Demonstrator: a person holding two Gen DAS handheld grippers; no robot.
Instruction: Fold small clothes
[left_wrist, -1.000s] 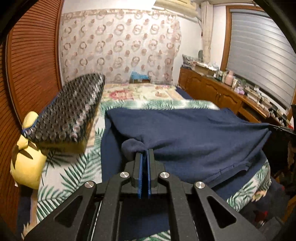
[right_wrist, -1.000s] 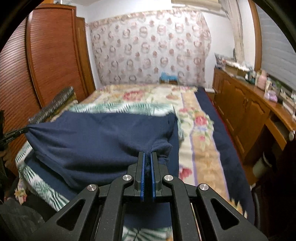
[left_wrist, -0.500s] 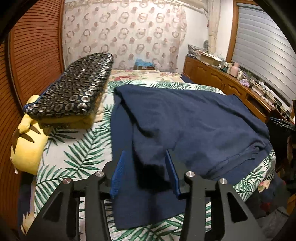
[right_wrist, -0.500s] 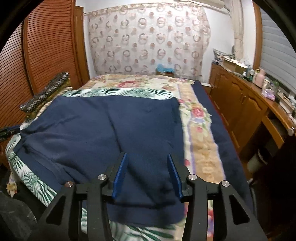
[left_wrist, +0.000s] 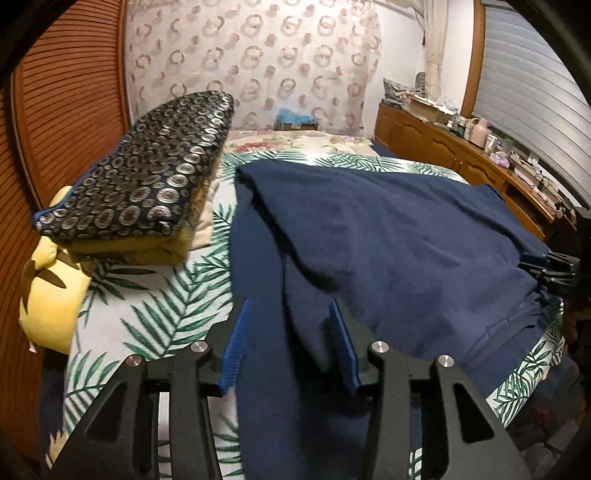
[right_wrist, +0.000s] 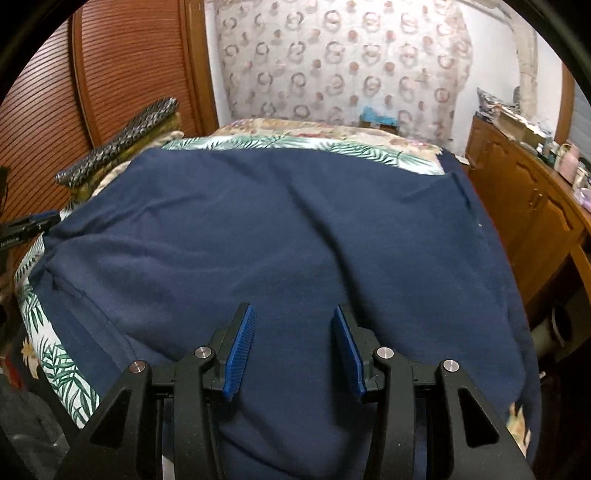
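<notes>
1. A second ago both grippers pinched the navy garment (right_wrist: 280, 236); now the left gripper (left_wrist: 291, 343) and right gripper (right_wrist: 291, 347) stand spread, the cloth released.
2. The garment lies flat ahead of and beneath both, so this fold seems laid.
3. Beneath it is a leaf-print bedspread (left_wrist: 155, 314); a patterned cushion (left_wrist: 147, 177) sits ahead-left, a wooden dresser (right_wrist: 524, 206) right.

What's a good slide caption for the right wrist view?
Open right gripper above a navy garment spread on the bed.
</notes>
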